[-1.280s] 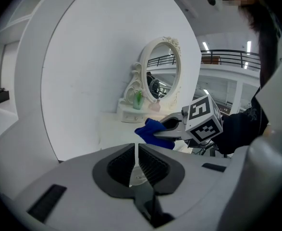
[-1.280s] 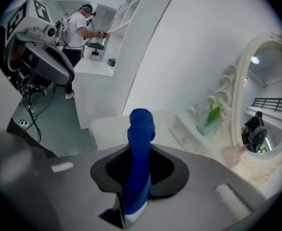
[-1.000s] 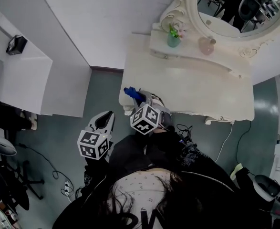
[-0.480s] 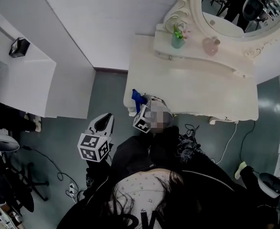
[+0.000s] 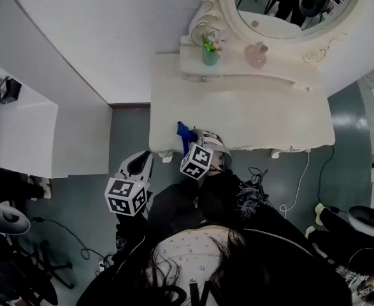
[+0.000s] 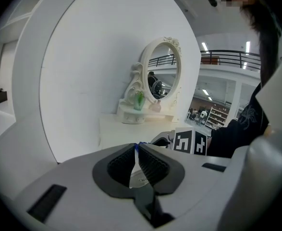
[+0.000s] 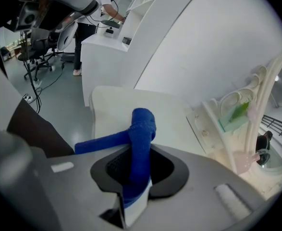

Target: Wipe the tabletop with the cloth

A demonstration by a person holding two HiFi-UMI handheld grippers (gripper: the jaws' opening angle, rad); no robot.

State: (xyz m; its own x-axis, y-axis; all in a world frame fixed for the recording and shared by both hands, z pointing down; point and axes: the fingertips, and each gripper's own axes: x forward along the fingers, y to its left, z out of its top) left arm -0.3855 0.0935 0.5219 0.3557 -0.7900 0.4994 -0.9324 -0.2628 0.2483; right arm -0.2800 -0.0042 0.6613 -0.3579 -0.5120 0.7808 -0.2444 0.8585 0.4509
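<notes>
Blue cloth (image 7: 141, 129): bunched into a thick roll that stands up out of the right gripper (image 7: 140, 171), with one tail trailing off to that view's left.
Right grip: jaws clenched on the roll low down; we see most of the fabric above the pinch.
Cloth position: in the head view it sits at the near left edge of the cream dressing-table top (image 5: 250, 116). We cannot tell whether it touches the surface.
Left gripper (image 6: 136, 161): jaws closed together on nothing, held off the table's left corner, over the floor.
Back of table: a green vase (image 5: 209, 53) and a pink bottle (image 5: 257, 55) stand on the raised shelf under the oval mirror (image 5: 282, 5), well apart from the cloth.
Progress, our read: wiping looks barely begun, with nearly all of the top ahead of the cloth.
Risk 1: a rolled cloth gives a narrow contact strip, so strokes may leave unwiped bands.
Risk 2: if we press down steeply, the hard jaw tips could meet the painted top and scratch it.
Risk 3: drag on the loose tail could pull the roll out of the pinch.
Risk 4: a long stroke toward the mirror could strike the shelf and topple the vase or bottle.
</notes>
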